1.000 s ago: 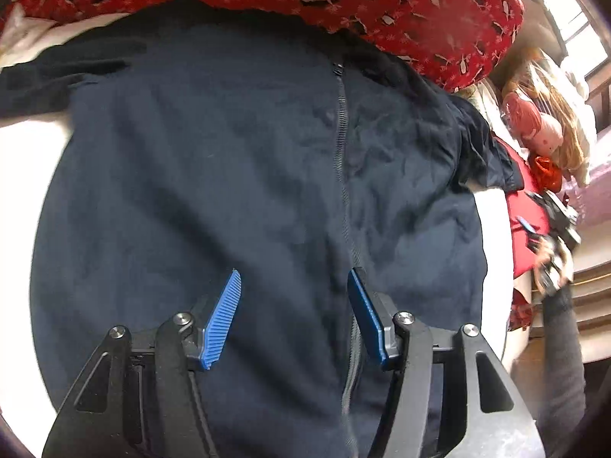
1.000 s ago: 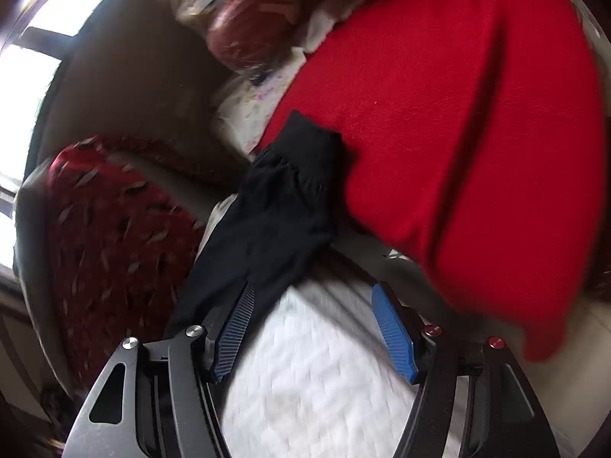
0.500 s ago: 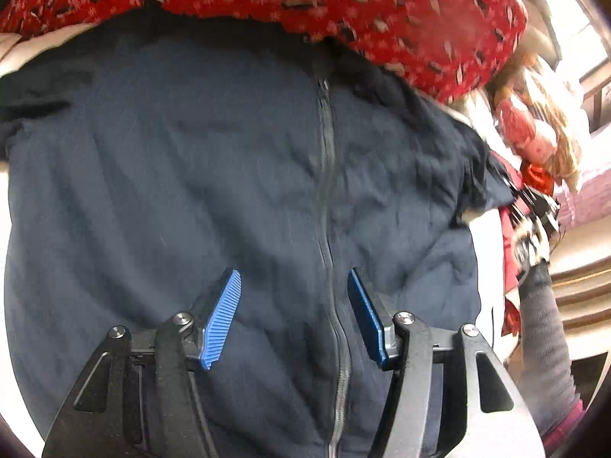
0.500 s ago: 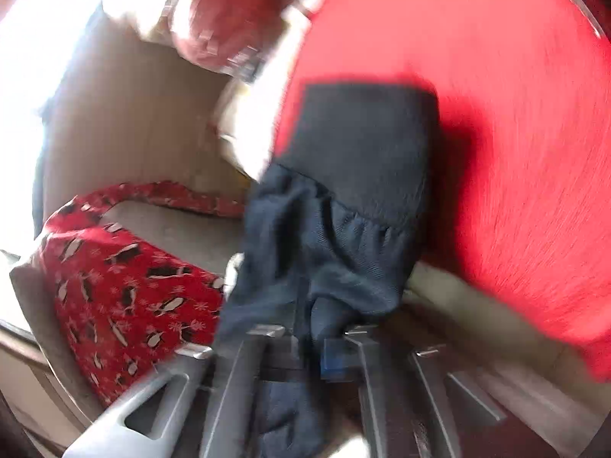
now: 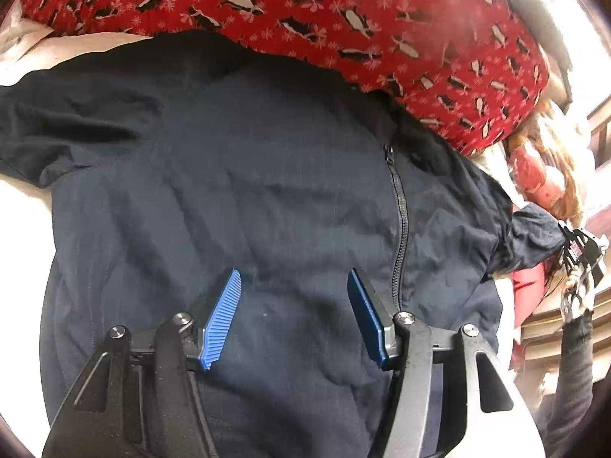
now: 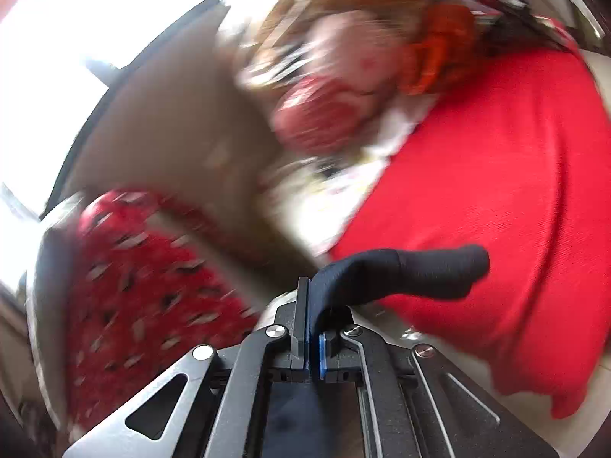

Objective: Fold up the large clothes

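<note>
Right tongs (image 6: 312,328) clamped on jacket (image 5: 267,210) cuff (image 6: 401,273), sleeve being lifted. Left tongs (image 5: 292,305) being held half-wide, empty, over jacket front. Jacket lying flat, zipped, beside pillow (image 5: 343,19). Folding barely begun; both sleeves, body left.

No writing, label, brand or number can be read in either view. The red fabric printed with penguins and snowflakes (image 5: 343,19) carries pictures only, and the dark navy zip-front jacket (image 5: 248,210) shows no legible tag.
</note>
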